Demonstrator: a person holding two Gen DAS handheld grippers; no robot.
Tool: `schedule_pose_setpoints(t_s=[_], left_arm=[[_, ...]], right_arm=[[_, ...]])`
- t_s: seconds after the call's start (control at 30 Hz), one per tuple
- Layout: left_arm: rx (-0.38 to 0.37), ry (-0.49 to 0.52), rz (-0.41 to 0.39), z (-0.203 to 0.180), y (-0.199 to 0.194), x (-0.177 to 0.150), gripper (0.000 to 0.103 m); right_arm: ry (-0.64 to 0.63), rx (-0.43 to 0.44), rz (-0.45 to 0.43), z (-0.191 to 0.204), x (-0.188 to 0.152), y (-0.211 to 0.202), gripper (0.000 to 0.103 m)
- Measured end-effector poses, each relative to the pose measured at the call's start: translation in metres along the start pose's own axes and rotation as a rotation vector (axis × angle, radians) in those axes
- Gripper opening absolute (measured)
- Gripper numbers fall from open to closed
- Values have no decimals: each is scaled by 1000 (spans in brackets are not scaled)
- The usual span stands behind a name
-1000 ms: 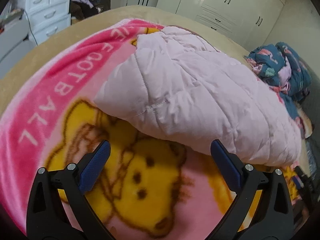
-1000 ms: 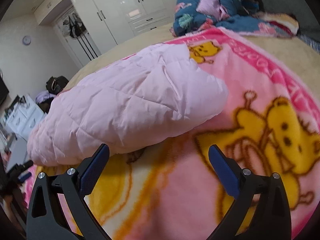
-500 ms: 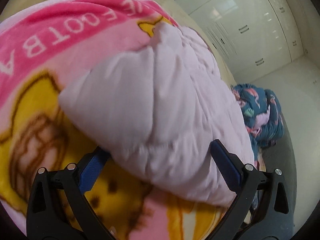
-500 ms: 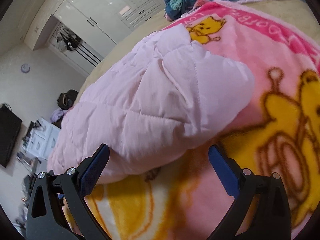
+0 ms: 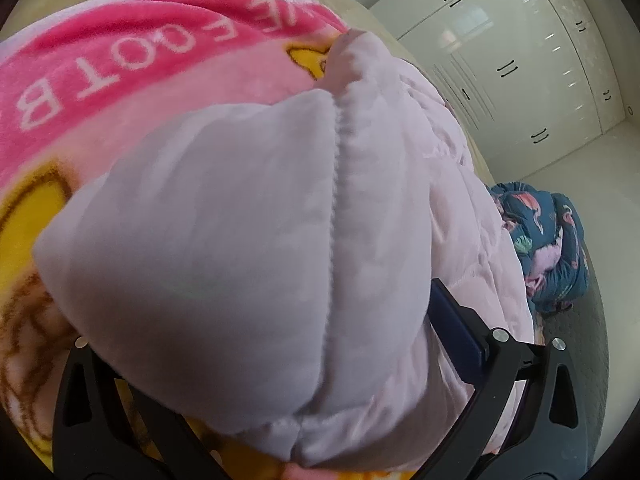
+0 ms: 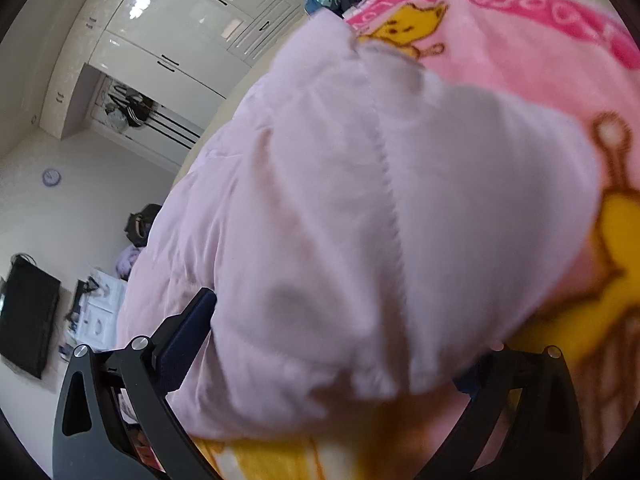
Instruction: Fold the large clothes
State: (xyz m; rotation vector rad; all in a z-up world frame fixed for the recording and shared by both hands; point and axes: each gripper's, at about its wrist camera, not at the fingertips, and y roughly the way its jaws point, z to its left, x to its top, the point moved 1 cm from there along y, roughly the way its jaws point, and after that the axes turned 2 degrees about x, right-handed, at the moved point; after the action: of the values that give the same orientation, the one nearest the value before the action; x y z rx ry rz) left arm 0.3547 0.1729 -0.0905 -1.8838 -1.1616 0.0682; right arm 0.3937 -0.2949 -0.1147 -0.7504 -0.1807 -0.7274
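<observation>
A pale pink quilted jacket [image 5: 248, 248] lies folded on a pink and yellow cartoon blanket [image 5: 120, 60]. In the left wrist view my left gripper [image 5: 256, 352] is open, its jaws spread wide around one end of the jacket; the left finger is hidden under the fabric. In the right wrist view the jacket [image 6: 360, 220] fills the frame and my right gripper [image 6: 340, 352] is open, straddling its other end, with the right fingertip covered by fabric.
The blanket [image 6: 540, 40] covers a beige bed. A heap of dark blue patterned clothes [image 5: 552, 248] lies at the bed's far side. White wardrobes [image 5: 520, 60] line the wall. A black screen [image 6: 28, 316] and a white dresser [image 6: 100, 312] stand by the wall.
Both grippers have moved forward onto the jacket's two ends, so the fabric now sits between their open jaws. The jacket looks much closer and partly covers the fingers.
</observation>
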Motion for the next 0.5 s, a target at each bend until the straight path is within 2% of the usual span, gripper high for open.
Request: schedule_pose_setpoints(t_s=[0.07, 0.1, 0.13, 0.2, 0.23, 0.27, 0.37, 0.5], left_arm=[[7, 8, -8, -2, 1, 1, 93], [11, 13, -16, -4, 0, 2, 85], [17, 32, -31, -8, -3, 2, 81], [42, 107, -68, -22, -10, 0, 61], [59, 150, -86, -31, -14, -1, 56], [73, 181, -99, -37, -17, -1, 48], [106, 291, -143, -57, -32, -6, 35], [106, 371, -168, -68, -51, -11, 31]], right_arm=[[-32, 4, -7, 1, 2, 1, 98], [-52, 5, -14, 4, 3, 0, 95], [-84, 8, -27, 9, 3, -3, 84], [-167, -2, -58, 21, 2, -9, 68], [-232, -12, -77, 32, 1, -14, 57], [-277, -24, -89, 39, 1, -17, 50], [-432, -86, -122, 65, -7, -26, 41], [-541, -114, -155, 88, -16, -39, 39]])
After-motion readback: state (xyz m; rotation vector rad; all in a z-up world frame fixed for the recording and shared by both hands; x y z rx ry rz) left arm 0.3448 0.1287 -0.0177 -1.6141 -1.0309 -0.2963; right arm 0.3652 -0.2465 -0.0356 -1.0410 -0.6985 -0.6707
